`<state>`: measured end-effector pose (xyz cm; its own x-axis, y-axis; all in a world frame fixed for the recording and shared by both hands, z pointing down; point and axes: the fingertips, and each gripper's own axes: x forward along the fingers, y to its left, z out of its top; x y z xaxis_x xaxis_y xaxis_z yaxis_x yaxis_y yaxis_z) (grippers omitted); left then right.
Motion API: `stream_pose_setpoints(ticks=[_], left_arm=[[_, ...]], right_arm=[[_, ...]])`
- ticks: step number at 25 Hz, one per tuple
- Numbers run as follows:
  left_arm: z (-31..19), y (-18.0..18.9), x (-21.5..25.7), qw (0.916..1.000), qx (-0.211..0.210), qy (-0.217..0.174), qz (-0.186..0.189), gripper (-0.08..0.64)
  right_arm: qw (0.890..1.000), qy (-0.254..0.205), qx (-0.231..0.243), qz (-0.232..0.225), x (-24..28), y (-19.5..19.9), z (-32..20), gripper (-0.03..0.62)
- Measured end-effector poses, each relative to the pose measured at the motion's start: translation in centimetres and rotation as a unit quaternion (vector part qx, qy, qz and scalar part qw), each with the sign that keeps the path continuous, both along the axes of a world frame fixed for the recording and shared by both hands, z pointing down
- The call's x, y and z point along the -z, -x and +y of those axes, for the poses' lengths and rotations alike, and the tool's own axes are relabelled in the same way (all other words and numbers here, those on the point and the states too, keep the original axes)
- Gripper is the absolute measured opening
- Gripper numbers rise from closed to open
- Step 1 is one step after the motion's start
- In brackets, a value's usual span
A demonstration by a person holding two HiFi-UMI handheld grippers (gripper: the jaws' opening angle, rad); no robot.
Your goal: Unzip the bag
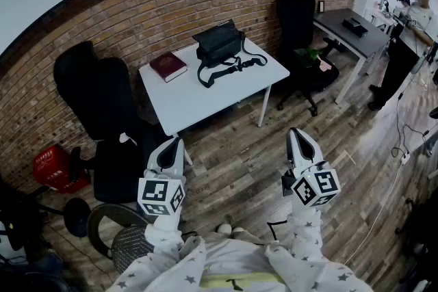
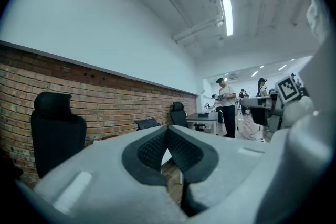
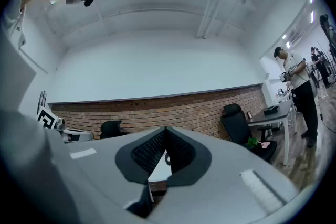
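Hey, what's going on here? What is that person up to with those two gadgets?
A person stands back from a white table, holding a left gripper and a right gripper, one in each hand. The fingers of both are closed and hold nothing. A black bag sits on the table beside a red book. Neither gripper is near the bag, so unzipping it has not begun.

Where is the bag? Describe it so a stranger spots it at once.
Find the white table standing against the brick wall. On its far side, toward the right, sits the bag. It is black and boxy with a strap trailing over the tabletop, unlike the flat dark-red book to its left.
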<state>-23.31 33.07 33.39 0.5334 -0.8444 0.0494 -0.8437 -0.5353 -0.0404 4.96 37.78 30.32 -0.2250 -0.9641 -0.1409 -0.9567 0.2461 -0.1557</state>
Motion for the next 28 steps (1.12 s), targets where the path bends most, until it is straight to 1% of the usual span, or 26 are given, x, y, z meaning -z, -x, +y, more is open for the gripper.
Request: stream_pose_setpoints(ticks=[9, 16, 23, 28], left_arm=[[-0.4, -0.8, 0.0, 1.0000, 0.000, 0.002, 0.002, -0.002], [-0.2, -2.2, -0.1, 1.0000, -0.001, 0.006, 0.001, -0.002], [0.4, -4.3, -0.7, 0.9999, -0.006, 0.009, -0.006, -0.002], [0.8, -4.5, -1.5, 0.9998, 0.004, 0.017, -0.003, -0.002]], right_arm=[[1.000, 0.002, -0.001, -0.003, -0.1, -1.0, -0.3, 0.006], [1.000, 0.004, 0.001, -0.014, -0.4, -2.2, -0.2, 0.006], [1.000, 0.004, 0.010, -0.022, -1.0, -3.4, -0.1, 0.006], [0.999, 0.007, 0.026, -0.026, -1.7, -3.4, -0.3, 0.008]])
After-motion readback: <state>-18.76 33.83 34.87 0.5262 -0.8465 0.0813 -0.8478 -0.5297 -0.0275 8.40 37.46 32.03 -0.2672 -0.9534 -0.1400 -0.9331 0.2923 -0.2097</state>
